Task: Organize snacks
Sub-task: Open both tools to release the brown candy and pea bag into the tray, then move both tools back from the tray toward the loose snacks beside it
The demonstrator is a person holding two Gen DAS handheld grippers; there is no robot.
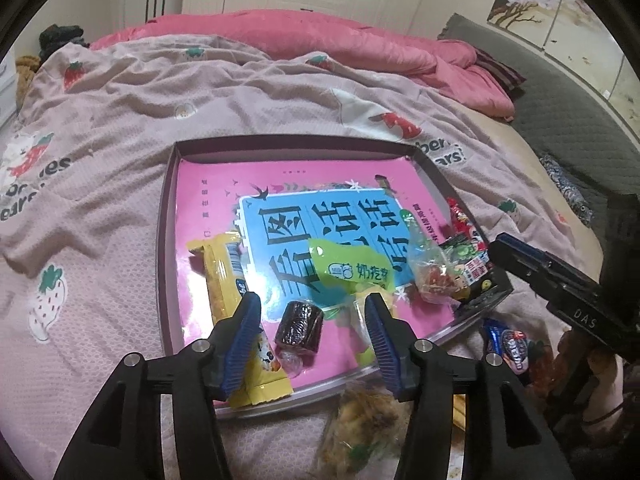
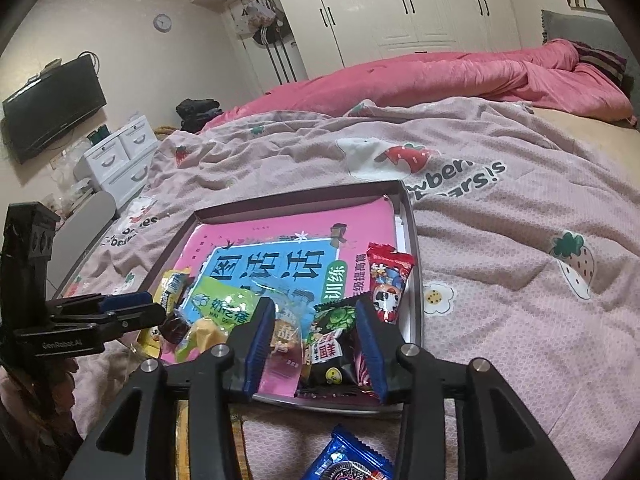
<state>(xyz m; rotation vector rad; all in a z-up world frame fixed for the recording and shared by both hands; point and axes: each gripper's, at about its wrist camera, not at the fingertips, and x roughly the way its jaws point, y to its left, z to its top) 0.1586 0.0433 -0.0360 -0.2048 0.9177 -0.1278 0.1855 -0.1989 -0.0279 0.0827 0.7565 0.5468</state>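
A shallow grey tray [image 1: 164, 240] [image 2: 416, 280] lies on the bed with a pink book [image 1: 208, 184] inside. On the book are a yellow packet [image 1: 222, 276], a green packet [image 1: 352, 272], a clear candy bag [image 1: 434, 276], a black packet [image 2: 332, 356] and a red packet [image 2: 386, 280]. My left gripper [image 1: 312, 320] is open, with a dark brown wrapped sweet [image 1: 299, 326] lying loose between its fingers. My right gripper [image 2: 316, 340] stands open over the tray's near edge, straddling the black packet and the clear bag [image 2: 286, 336].
A blue cookie packet [image 2: 348, 460] [image 1: 508, 344] and a clear bag of brownish snacks [image 1: 360, 424] lie on the strawberry-print sheet [image 1: 120, 120] just outside the tray's near edge. A pink quilt [image 2: 440, 76] is bunched at the far side. White drawers [image 2: 116, 160] stand left of the bed.
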